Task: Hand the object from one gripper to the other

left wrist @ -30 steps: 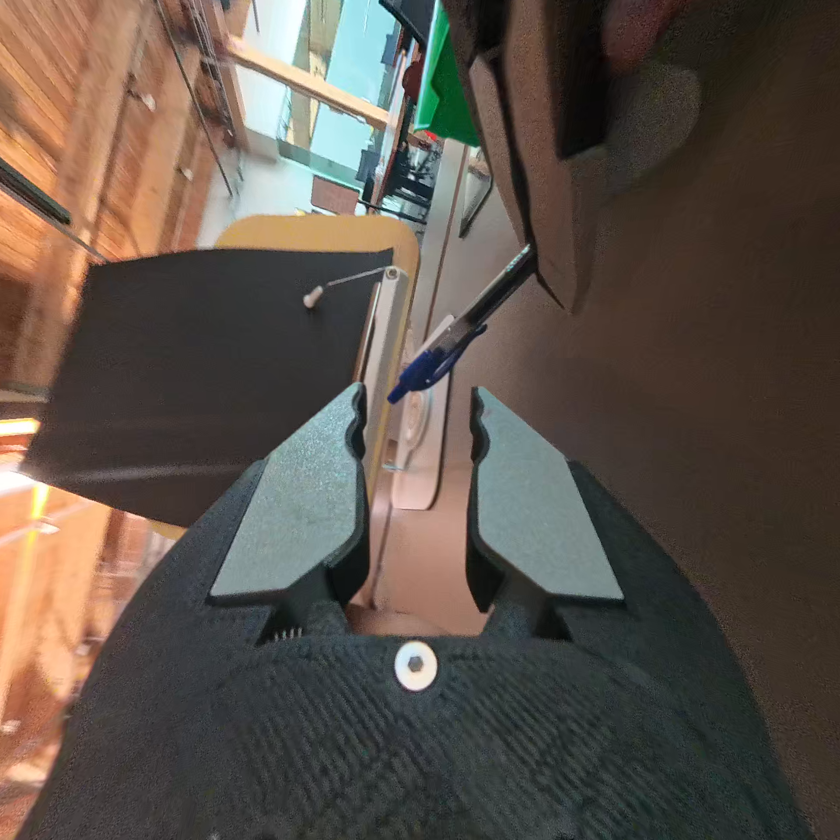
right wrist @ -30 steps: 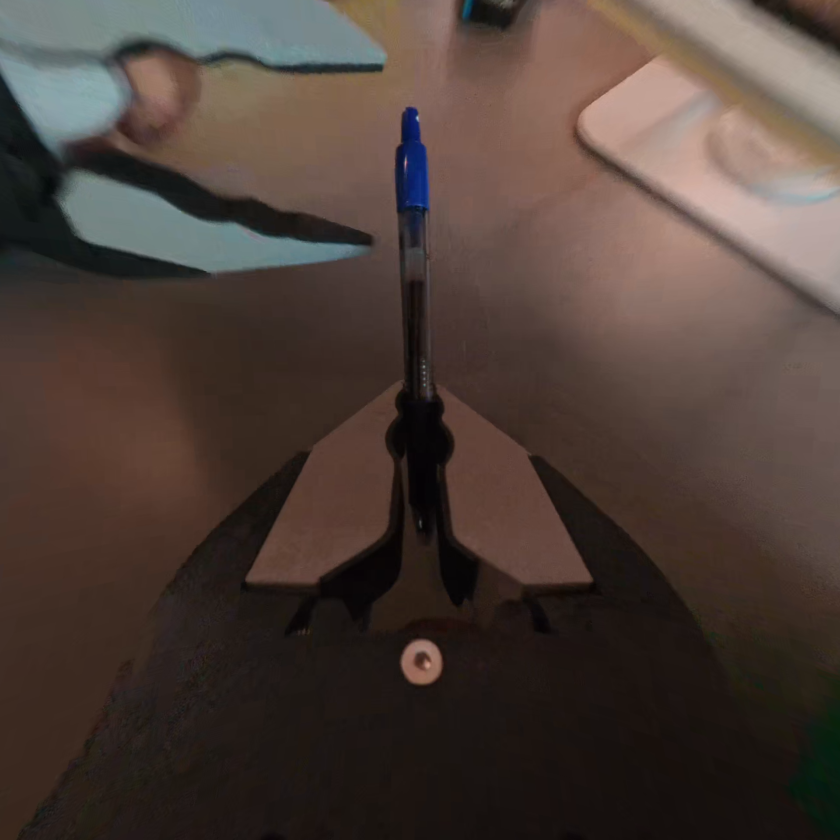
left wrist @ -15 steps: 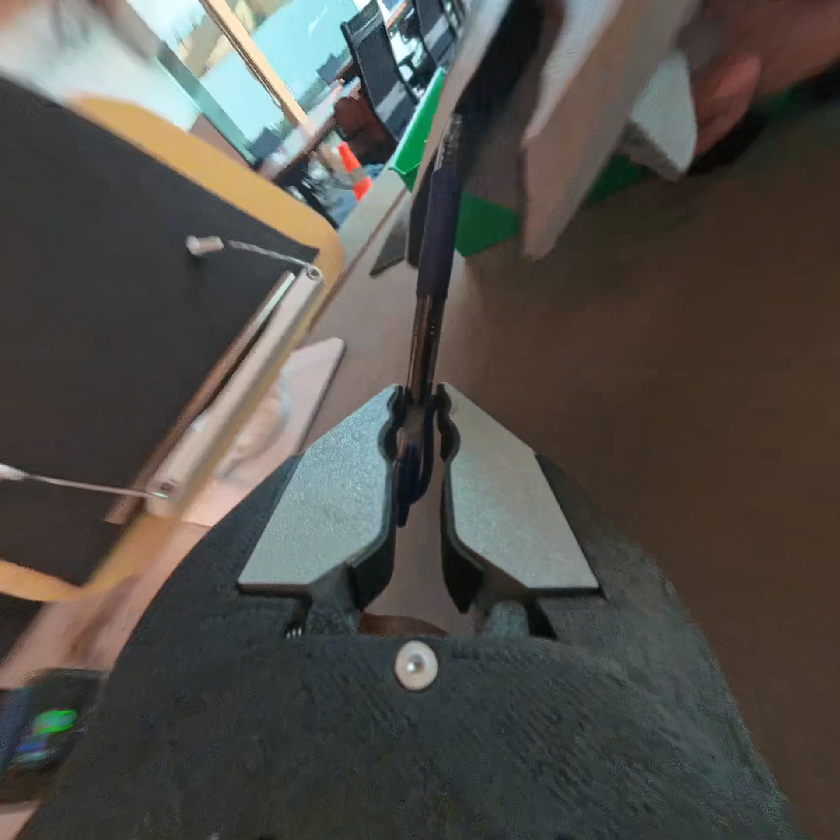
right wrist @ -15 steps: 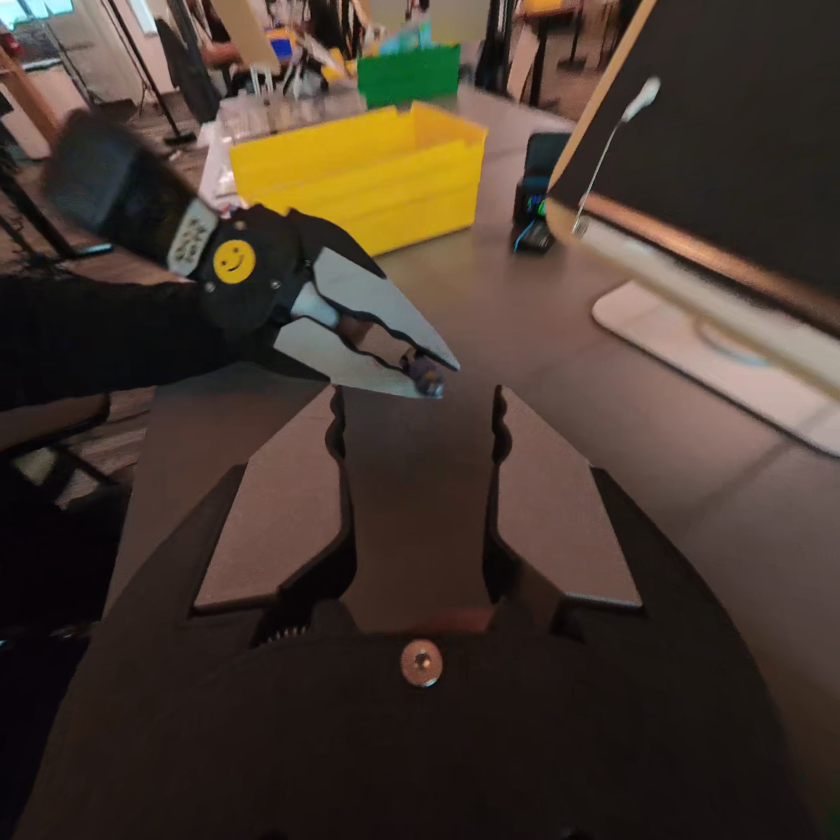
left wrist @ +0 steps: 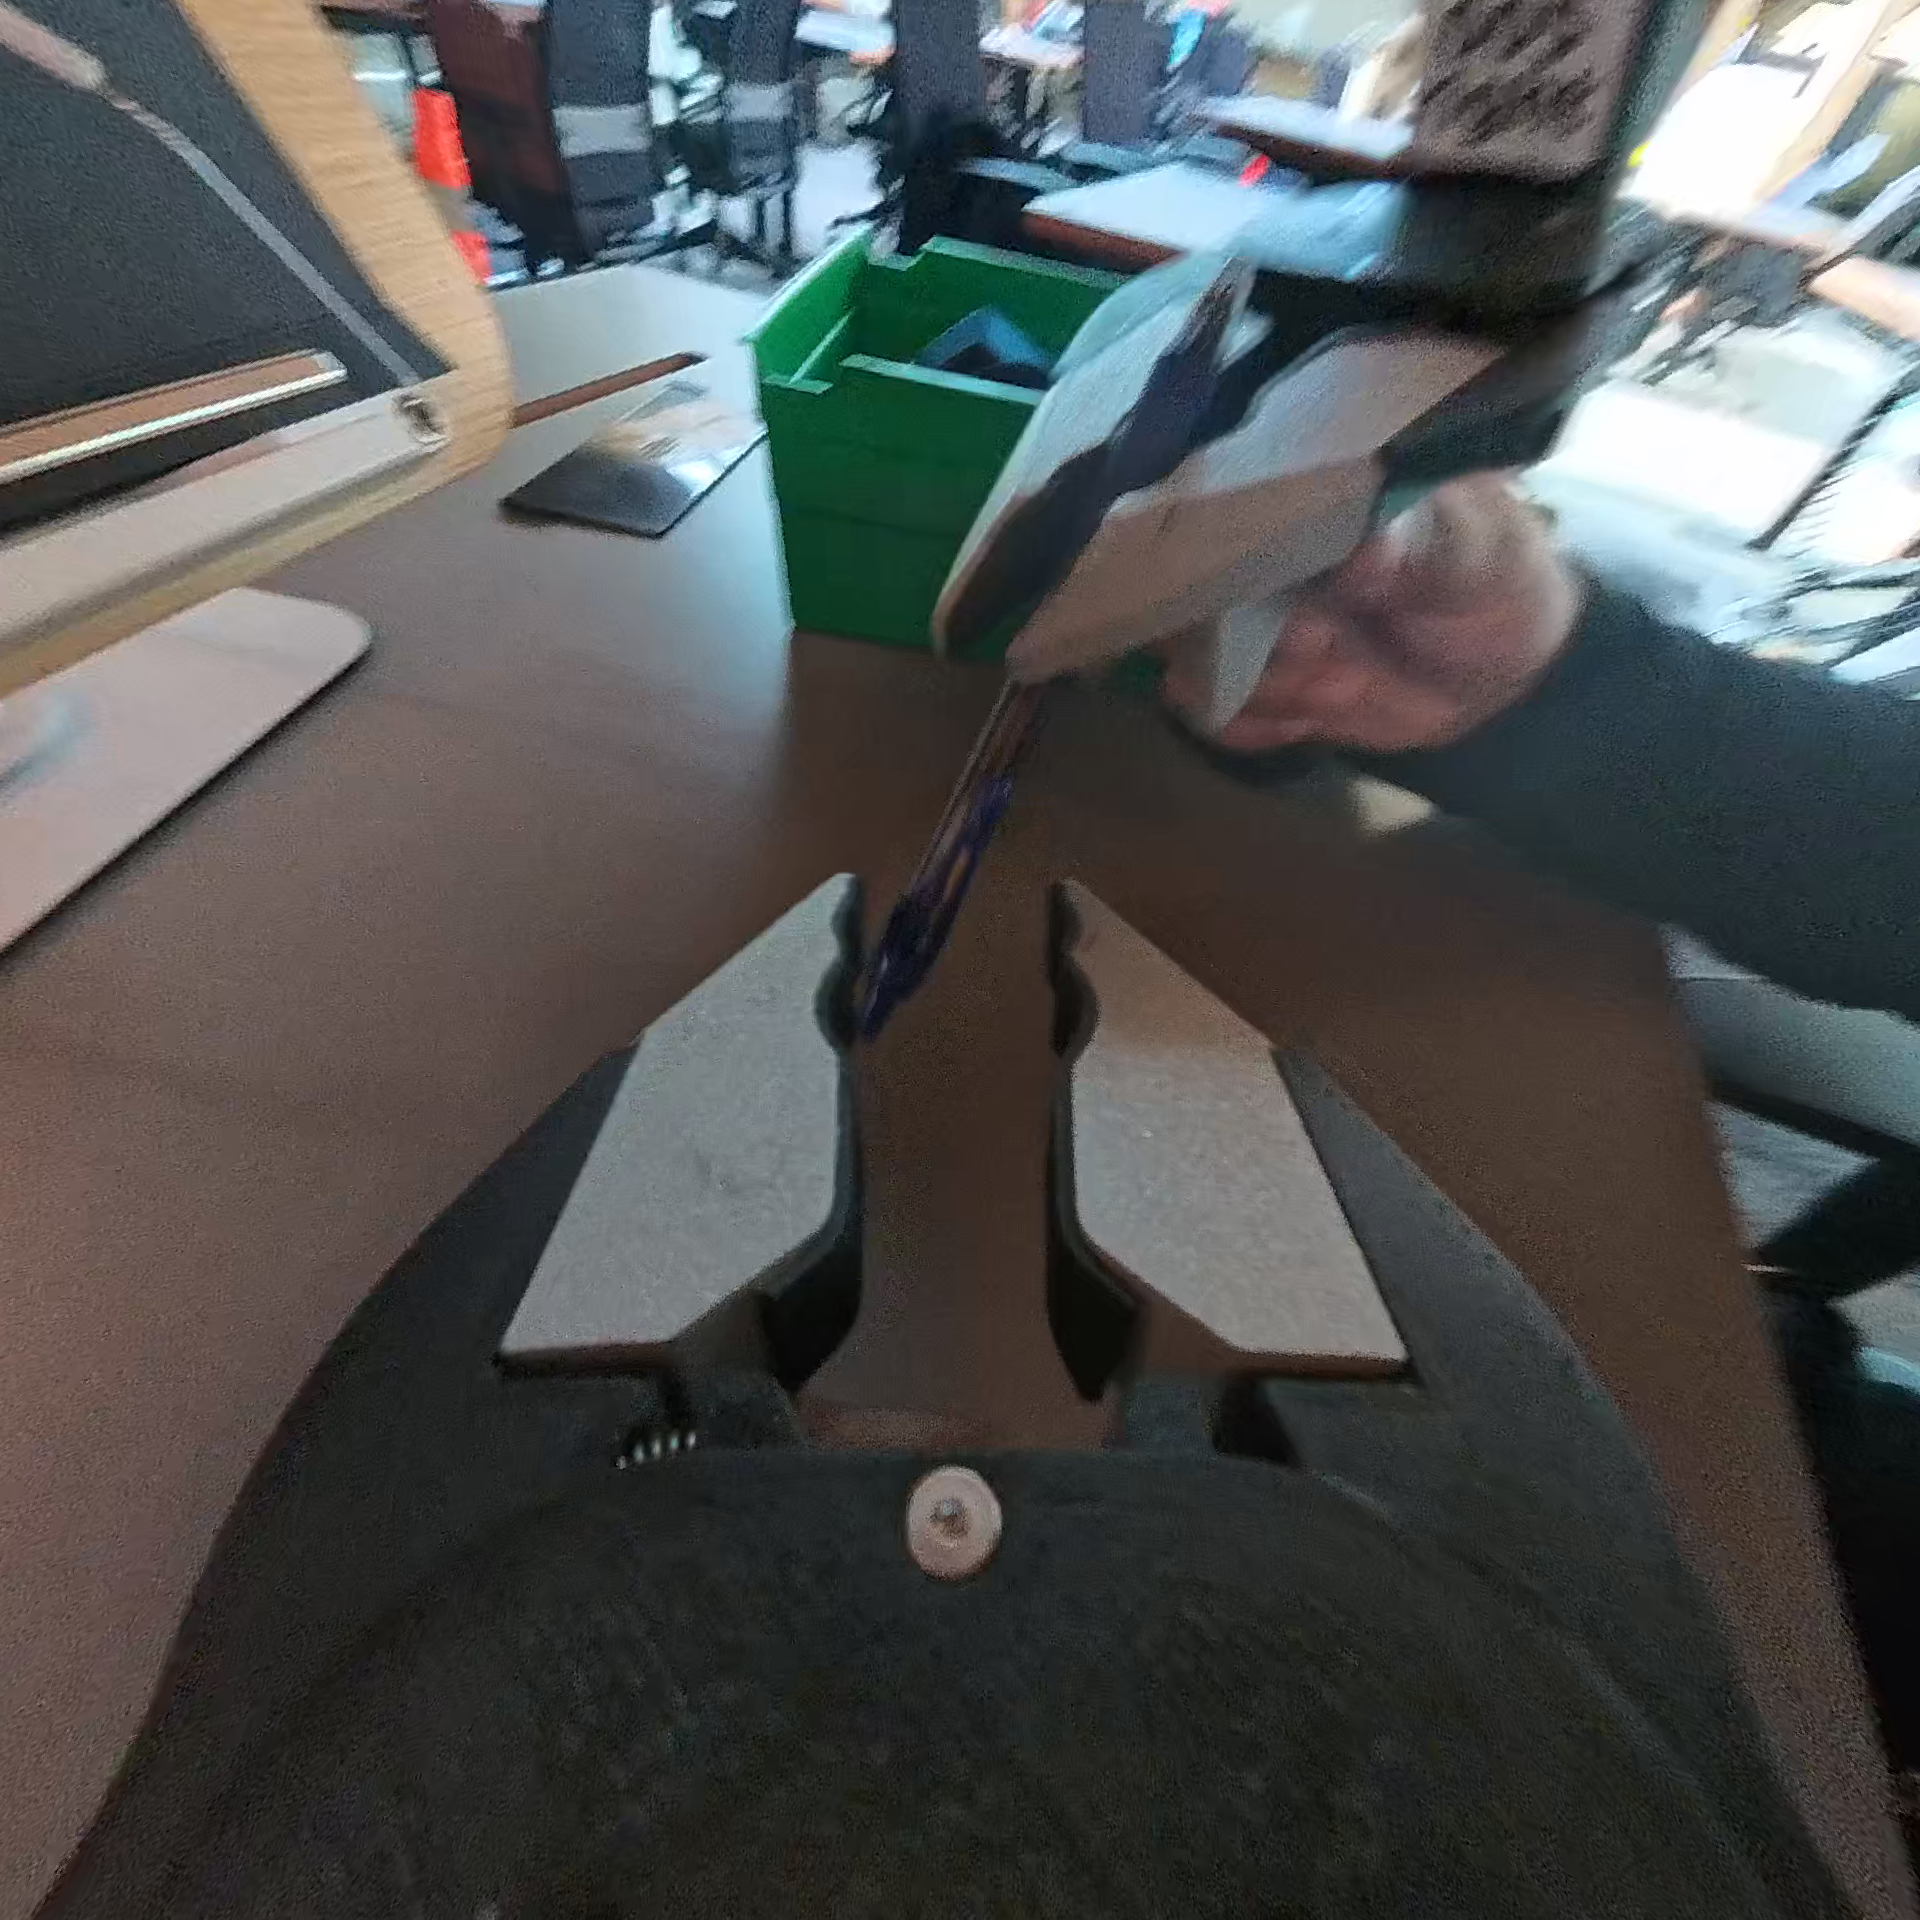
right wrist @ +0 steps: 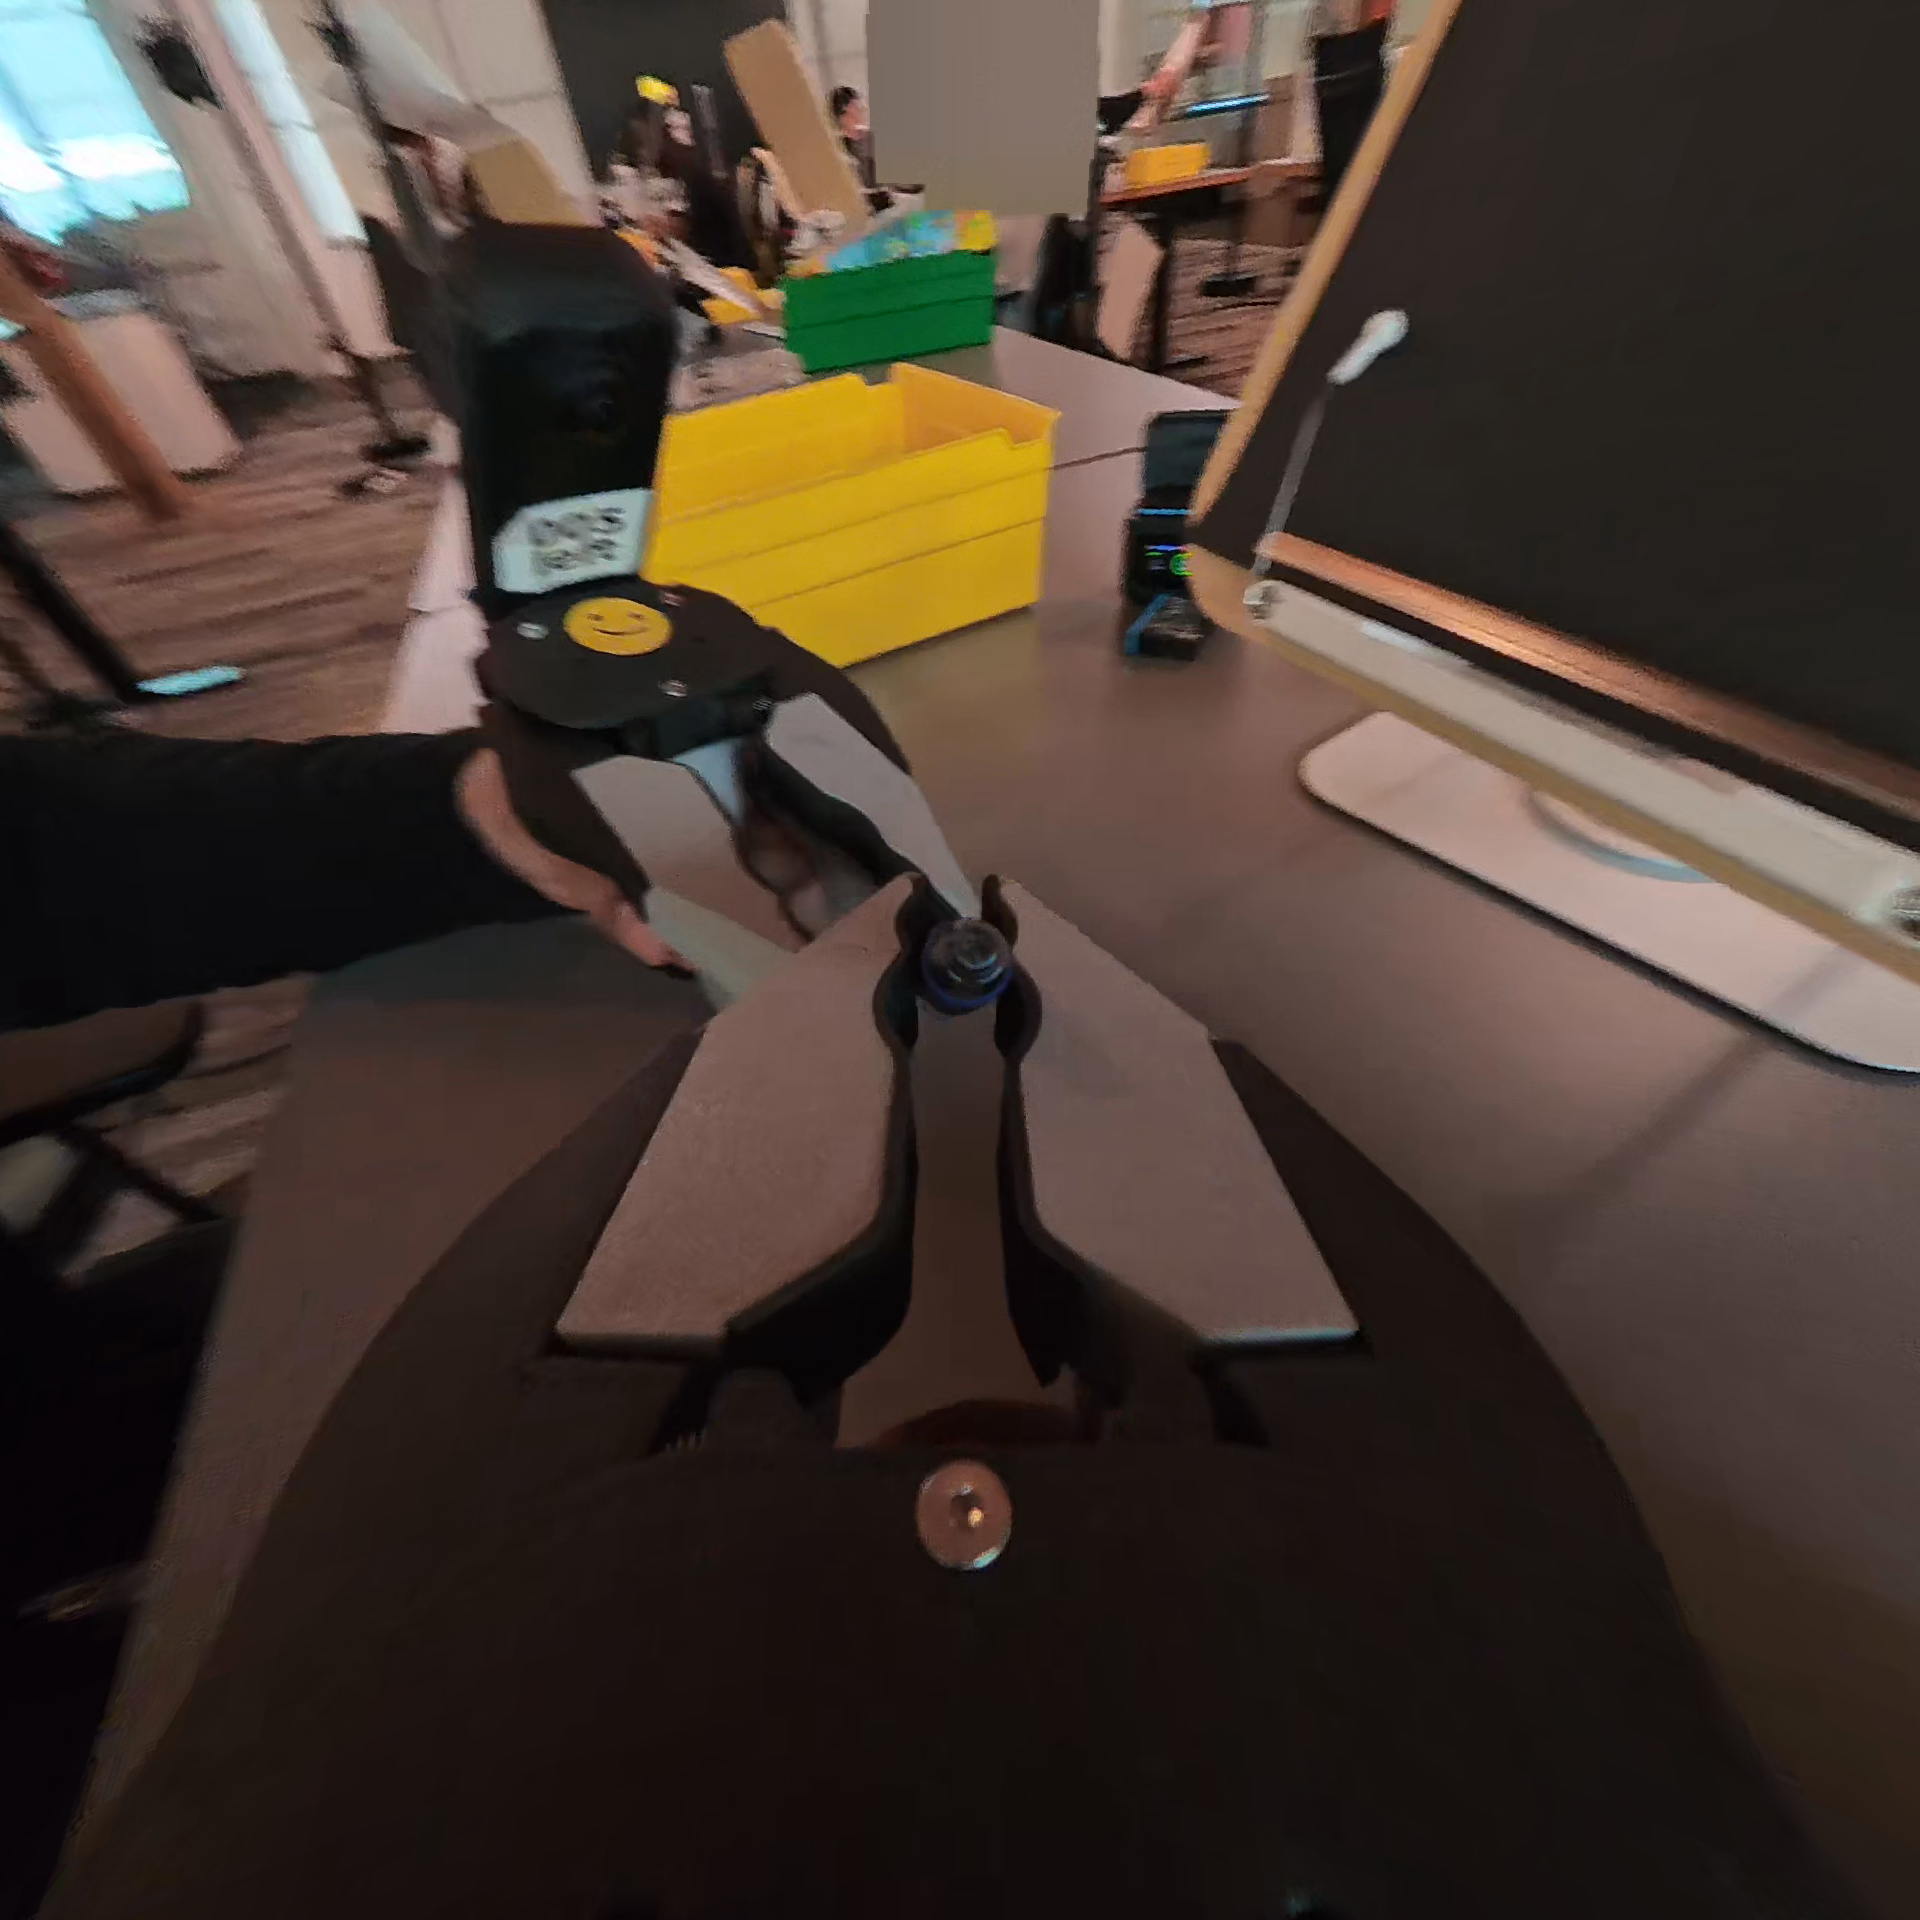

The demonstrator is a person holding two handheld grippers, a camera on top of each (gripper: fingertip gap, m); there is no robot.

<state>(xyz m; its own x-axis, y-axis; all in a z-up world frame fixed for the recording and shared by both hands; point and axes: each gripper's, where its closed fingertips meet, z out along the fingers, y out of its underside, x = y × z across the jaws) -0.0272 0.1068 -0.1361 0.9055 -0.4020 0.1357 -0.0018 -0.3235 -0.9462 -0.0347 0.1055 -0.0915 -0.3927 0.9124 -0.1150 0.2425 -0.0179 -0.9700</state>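
Note:
A pen point(left wrist: 961, 831) with a clear barrel and a blue cap hangs tilted over the brown table point(left wrist: 468, 831). In the left wrist view, my right gripper point(left wrist: 997, 655) comes in from the upper right and is shut on the pen's upper part. My left gripper point(left wrist: 954, 914) is open. The pen's blue end lies between its tips, close to the left finger. In the right wrist view, my right gripper point(right wrist: 956, 904) clamps the pen point(right wrist: 961, 971), seen end-on in the finger notches. The left gripper point(right wrist: 790, 862) faces it just beyond, jaws apart.
A green bin point(left wrist: 894, 457) stands behind the pen in the left wrist view. A yellow bin point(right wrist: 852, 520) and a small black device point(right wrist: 1164, 561) sit farther back. A monitor point(right wrist: 1662, 364) on a white foot point(right wrist: 1558, 862) fills the right side. A person's dark sleeve point(left wrist: 1714, 790) reaches in. One gripper's finger ends stand about 4 centimeters off the other's. From either gripper's tips it is about 25 centimeters to the monitor point(right wrist: 1662, 364).
Half a second ago my left gripper was shut on the pen and my right was open. Now my right gripper is shut on the pen and my left has opened.

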